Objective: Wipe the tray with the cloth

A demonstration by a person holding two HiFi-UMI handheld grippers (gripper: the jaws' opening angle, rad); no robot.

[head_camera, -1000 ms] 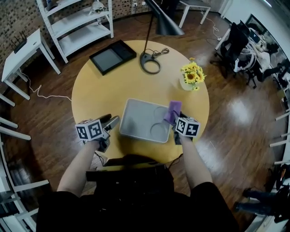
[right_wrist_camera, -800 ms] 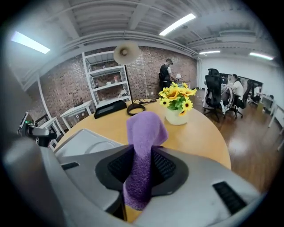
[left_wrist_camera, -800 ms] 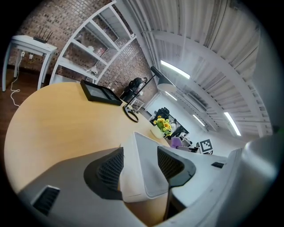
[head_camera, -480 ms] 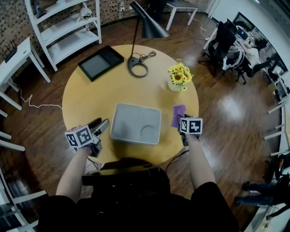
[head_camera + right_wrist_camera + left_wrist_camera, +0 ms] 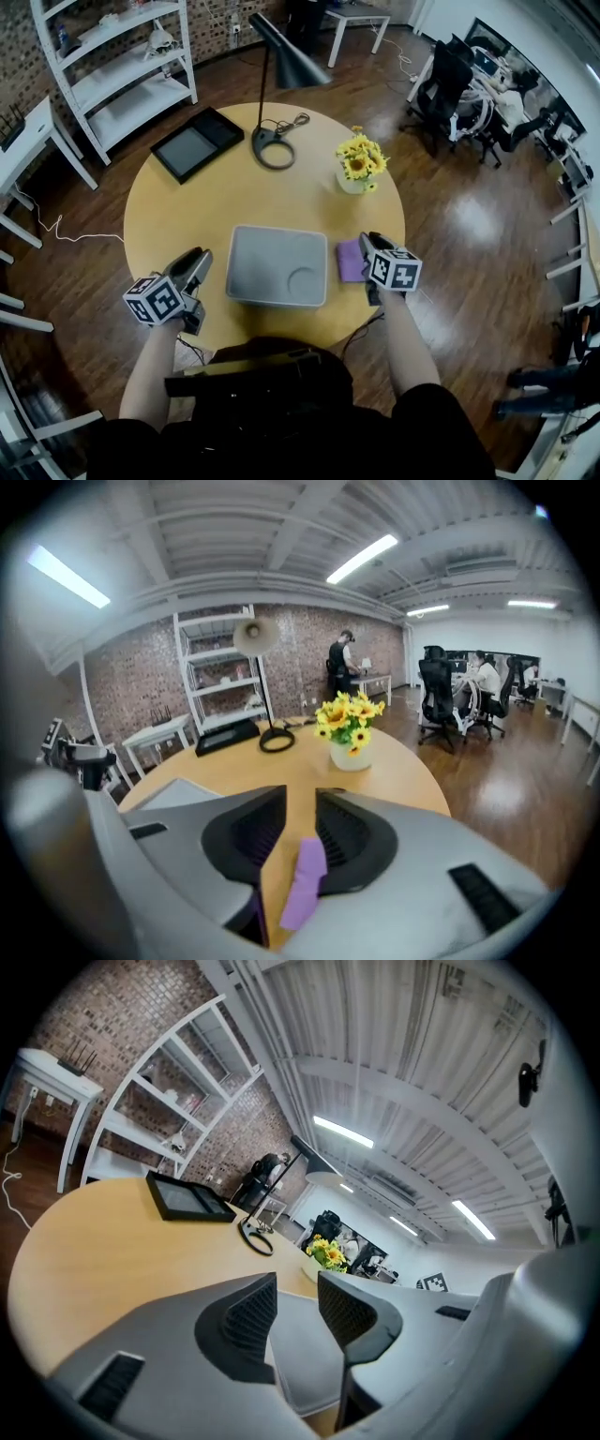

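The pale grey tray point(image 5: 277, 265) lies on the round wooden table point(image 5: 187, 202), in front of me. A purple cloth point(image 5: 350, 261) rests on the table just right of the tray. My right gripper point(image 5: 367, 242) is over it, jaws opening. In the right gripper view the cloth point(image 5: 303, 883) hangs in the gap against one finger, not pinched. My left gripper point(image 5: 197, 260) hovers left of the tray, apart from it. Its jaws are closing on nothing, and the tray point(image 5: 306, 1366) shows through the gap.
A vase of yellow flowers point(image 5: 357, 167) stands behind the cloth. A black lamp point(image 5: 273, 141) and a black framed slab point(image 5: 197, 143) sit at the table's far side. White shelves point(image 5: 112, 66) and office chairs point(image 5: 441, 84) stand beyond the table.
The right gripper has carried the cloth from over the tray's right side to the table beside it. The left gripper has drifted left, away from the tray, and its jaws have narrowed.
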